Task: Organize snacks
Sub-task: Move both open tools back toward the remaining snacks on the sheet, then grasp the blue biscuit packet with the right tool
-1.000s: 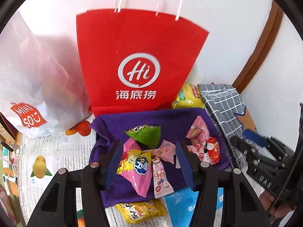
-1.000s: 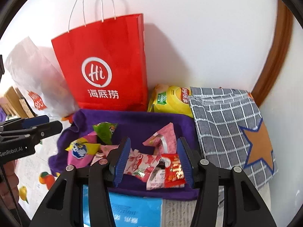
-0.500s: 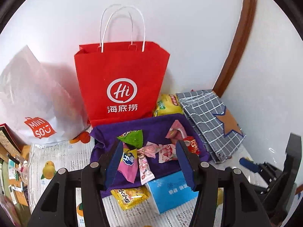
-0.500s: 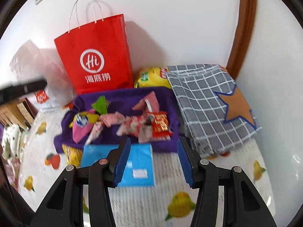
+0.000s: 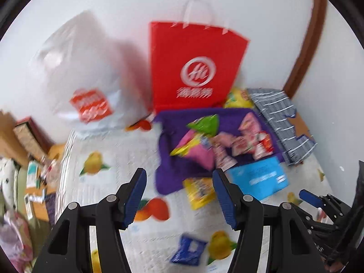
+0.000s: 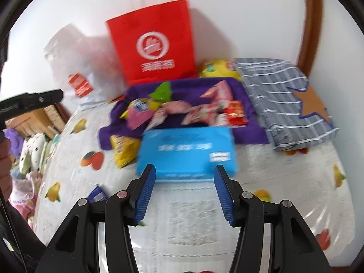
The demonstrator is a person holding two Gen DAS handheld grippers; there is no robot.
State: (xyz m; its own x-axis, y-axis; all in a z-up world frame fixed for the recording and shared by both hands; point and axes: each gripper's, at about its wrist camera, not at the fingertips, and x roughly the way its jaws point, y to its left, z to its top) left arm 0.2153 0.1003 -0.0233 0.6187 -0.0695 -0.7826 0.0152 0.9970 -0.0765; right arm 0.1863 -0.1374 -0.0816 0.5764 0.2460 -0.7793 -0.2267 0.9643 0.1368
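Note:
Several snack packets (image 5: 218, 136) (image 6: 182, 111) lie on a purple cloth (image 5: 168, 170) (image 6: 248, 104) in front of a red paper bag (image 5: 193, 66) (image 6: 154, 45). A yellow packet (image 5: 200, 191) (image 6: 125, 147) and a blue box (image 5: 257, 177) (image 6: 186, 152) lie at the cloth's near edge. A small blue packet (image 5: 188, 250) (image 6: 97, 194) lies nearer on the table. My left gripper (image 5: 179, 195) hangs open above the table, nothing between its fingers. My right gripper (image 6: 184, 191) is open with its jaws opening, empty, just short of the blue box.
A white plastic bag (image 5: 91, 79) (image 6: 75, 61) stands left of the red bag. A grey checked bag with a star (image 5: 284, 122) (image 6: 286, 104) lies at the right, a yellow chip bag (image 6: 218, 68) behind the cloth. The fruit-print tablecloth (image 5: 102, 159) (image 6: 193, 216) covers the table; clutter sits off its left edge.
Both grippers have pulled back from the purple cloth, and the snacks look smaller and farther off. The left view has swung left. The blue box and yellow packet have come into view.

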